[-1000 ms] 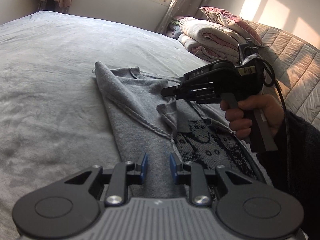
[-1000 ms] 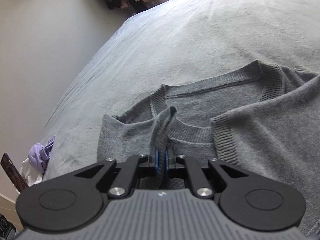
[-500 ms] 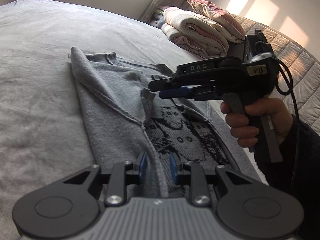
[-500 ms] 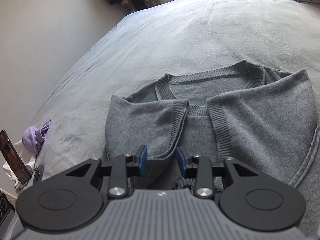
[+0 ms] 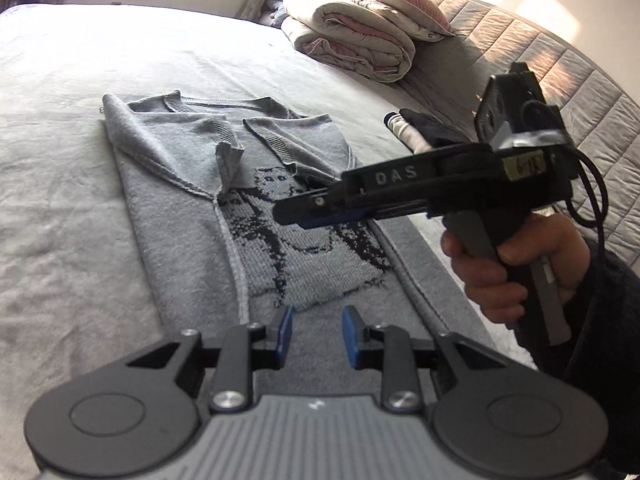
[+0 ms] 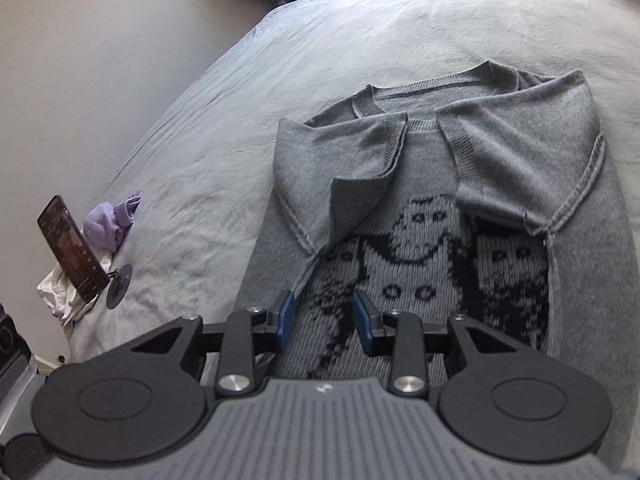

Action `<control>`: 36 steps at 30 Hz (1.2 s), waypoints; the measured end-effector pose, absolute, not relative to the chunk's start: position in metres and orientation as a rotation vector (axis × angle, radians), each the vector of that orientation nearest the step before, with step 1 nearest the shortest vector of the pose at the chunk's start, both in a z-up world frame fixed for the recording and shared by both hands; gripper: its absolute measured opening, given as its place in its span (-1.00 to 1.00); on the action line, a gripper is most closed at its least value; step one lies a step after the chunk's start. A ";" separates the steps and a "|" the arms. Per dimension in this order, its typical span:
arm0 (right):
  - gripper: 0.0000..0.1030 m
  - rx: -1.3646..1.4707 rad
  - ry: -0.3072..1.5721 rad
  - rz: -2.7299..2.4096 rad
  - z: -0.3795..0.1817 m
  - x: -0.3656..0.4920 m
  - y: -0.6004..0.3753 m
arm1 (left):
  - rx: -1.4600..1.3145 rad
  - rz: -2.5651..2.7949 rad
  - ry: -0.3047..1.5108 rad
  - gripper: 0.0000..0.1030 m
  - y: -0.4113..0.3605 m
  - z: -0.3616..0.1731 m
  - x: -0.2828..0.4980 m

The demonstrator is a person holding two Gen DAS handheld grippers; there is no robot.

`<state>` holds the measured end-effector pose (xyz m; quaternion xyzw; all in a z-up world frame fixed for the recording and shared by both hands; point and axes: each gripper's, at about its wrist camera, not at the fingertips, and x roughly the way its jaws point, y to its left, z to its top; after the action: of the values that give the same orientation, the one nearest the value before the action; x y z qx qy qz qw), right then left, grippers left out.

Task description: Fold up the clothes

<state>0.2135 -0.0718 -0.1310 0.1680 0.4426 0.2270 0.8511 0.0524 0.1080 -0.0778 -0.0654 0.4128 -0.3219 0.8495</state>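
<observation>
Grey sweater flat on the bed, both sleeves folded in, collar at twelve o'clock. Left tongs opening, empty; right tongs parted, empty. Next, probably: grip the hem corners at six o'clock, lift evenly, fold toward the collar.

One sweater, two grippers, one phone, one folded quilt.
</observation>
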 end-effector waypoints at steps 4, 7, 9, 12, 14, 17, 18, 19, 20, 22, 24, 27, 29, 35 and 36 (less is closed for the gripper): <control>-0.28 0.407 0.948 0.507 -0.134 0.186 -0.073 | -0.079 -0.622 0.914 -0.33 0.120 -0.075 0.026; -0.28 0.439 0.960 0.532 -0.137 0.166 -0.071 | -0.062 -0.583 0.929 -0.31 0.131 -0.074 0.007; -0.28 0.444 0.969 0.547 -0.138 0.154 -0.068 | -0.056 -0.562 0.933 -0.20 0.139 -0.073 -0.005; -0.28 0.446 0.979 0.570 -0.141 0.137 -0.065 | -0.083 -0.551 0.965 -0.18 0.150 -0.078 -0.018; -0.28 0.444 0.988 0.580 -0.143 0.128 -0.062 | -0.107 -0.553 1.007 -0.18 0.154 -0.086 -0.024; -0.28 0.447 0.995 0.594 -0.145 0.115 -0.060 | -0.151 -0.563 1.045 -0.25 0.158 -0.098 -0.035; -0.28 0.449 0.996 0.599 -0.145 0.112 -0.060 | -0.167 -0.572 1.042 -0.34 0.158 -0.099 -0.040; -0.28 0.451 0.996 0.603 -0.146 0.108 -0.060 | -0.184 -0.584 1.038 -0.36 0.158 -0.099 -0.044; -0.28 0.454 0.996 0.606 -0.146 0.105 -0.060 | -0.205 -0.608 1.029 -0.36 0.155 -0.097 -0.050; -0.28 0.465 0.996 0.613 -0.147 0.100 -0.061 | -0.239 -0.661 1.008 -0.36 0.149 -0.094 -0.059; -0.27 0.480 0.998 0.620 -0.148 0.095 -0.062 | -0.264 -0.743 0.998 -0.36 0.135 -0.091 -0.067; -0.26 0.498 1.013 0.625 -0.153 0.091 -0.062 | -0.231 -0.826 1.016 -0.36 0.110 -0.093 -0.080; -0.26 0.493 1.023 0.622 -0.155 0.086 -0.061 | -0.180 -0.817 1.010 -0.36 0.102 -0.093 -0.089; -0.26 0.539 1.059 0.672 -0.163 0.069 -0.059 | -0.157 -0.742 0.964 -0.34 0.121 -0.085 -0.097; -0.27 0.556 1.071 0.688 -0.164 0.067 -0.058 | -0.164 -0.729 0.956 -0.34 0.126 -0.083 -0.097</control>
<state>0.0666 -0.0579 -0.1642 0.2560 0.4934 0.3169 0.7685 -0.0971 0.1263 -0.0828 -0.0771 0.4494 -0.3425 0.8215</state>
